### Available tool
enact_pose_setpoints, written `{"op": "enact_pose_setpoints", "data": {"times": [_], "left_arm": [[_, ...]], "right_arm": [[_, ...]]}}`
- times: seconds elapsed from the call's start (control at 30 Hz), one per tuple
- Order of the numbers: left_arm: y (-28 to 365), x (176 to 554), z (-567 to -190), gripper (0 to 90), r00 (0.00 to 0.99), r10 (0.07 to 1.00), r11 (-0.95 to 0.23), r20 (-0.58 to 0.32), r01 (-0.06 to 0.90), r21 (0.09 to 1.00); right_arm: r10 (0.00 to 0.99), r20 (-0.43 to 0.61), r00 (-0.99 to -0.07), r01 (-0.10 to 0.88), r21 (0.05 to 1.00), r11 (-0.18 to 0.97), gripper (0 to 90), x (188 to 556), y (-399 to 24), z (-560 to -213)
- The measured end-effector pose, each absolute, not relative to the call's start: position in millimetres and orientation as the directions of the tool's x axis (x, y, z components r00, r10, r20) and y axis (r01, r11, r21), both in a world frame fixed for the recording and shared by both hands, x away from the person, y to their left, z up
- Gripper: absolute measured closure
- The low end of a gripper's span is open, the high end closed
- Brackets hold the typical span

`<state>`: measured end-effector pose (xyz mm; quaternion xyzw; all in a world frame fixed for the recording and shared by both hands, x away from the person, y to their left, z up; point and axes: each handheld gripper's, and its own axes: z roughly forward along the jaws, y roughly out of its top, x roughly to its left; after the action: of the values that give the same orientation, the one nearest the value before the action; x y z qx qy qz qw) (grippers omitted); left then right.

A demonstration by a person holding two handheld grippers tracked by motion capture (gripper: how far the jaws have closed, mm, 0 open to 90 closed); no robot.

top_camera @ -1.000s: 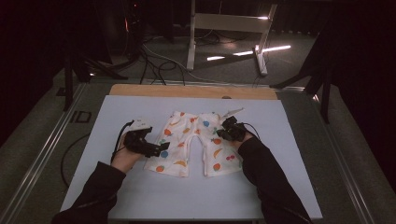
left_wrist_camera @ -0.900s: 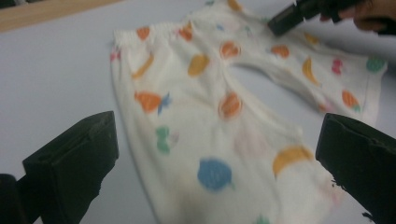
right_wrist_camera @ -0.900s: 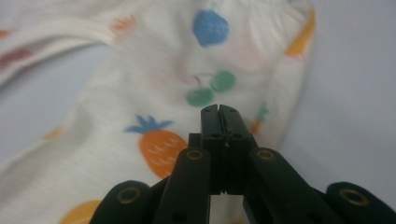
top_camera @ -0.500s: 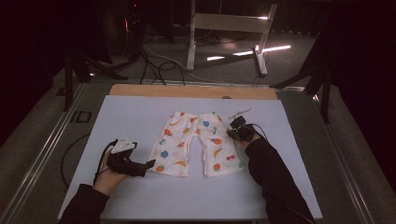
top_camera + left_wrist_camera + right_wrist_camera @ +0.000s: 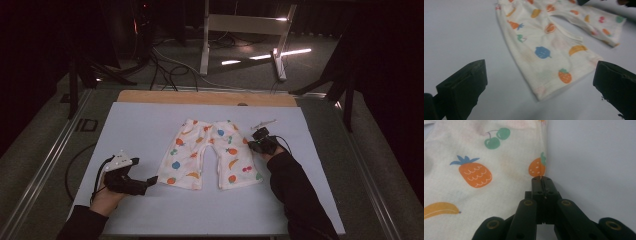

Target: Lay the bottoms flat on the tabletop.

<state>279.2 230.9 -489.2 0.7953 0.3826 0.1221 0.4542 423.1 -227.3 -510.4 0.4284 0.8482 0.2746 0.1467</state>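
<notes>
High view: the fruit-print shorts (image 5: 207,155) lie flat near the middle of the pale surface (image 5: 150,125), waistband away from me, legs toward me. My right gripper (image 5: 261,145) sits at the shorts' right side edge — its jaws pressed together on the hem of the cloth beside an orange strawberry print. My left gripper (image 5: 150,181) rests on the surface just beside the left leg's cuff — jaws spread wide, nothing between them, clear of the cloth.
</notes>
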Motion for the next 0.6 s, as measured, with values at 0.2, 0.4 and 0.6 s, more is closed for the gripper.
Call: {"op": "enact_pose_setpoints", "data": {"times": [0.2,0.4,0.6], "left_arm": [[229,278,-487,0.2,0.711,0.685,-0.302,-0.156,0.473,0.827],[230,277,-484,0.2,0.718,0.681,-0.312,-0.144,0.462,0.830],[230,273,-482,0.2,0.724,0.677,-0.319,-0.136,0.455,0.831]], "right_arm": [[0.798,-0.001,-0.602,0.634,0.607,0.479,89.0,423,-226,-503],[0.757,0.037,-0.653,0.585,0.660,0.472,62.8,417,-219,-486],[0.690,0.084,-0.719,0.539,0.693,0.478,21.8,407,-207,-472]]}}
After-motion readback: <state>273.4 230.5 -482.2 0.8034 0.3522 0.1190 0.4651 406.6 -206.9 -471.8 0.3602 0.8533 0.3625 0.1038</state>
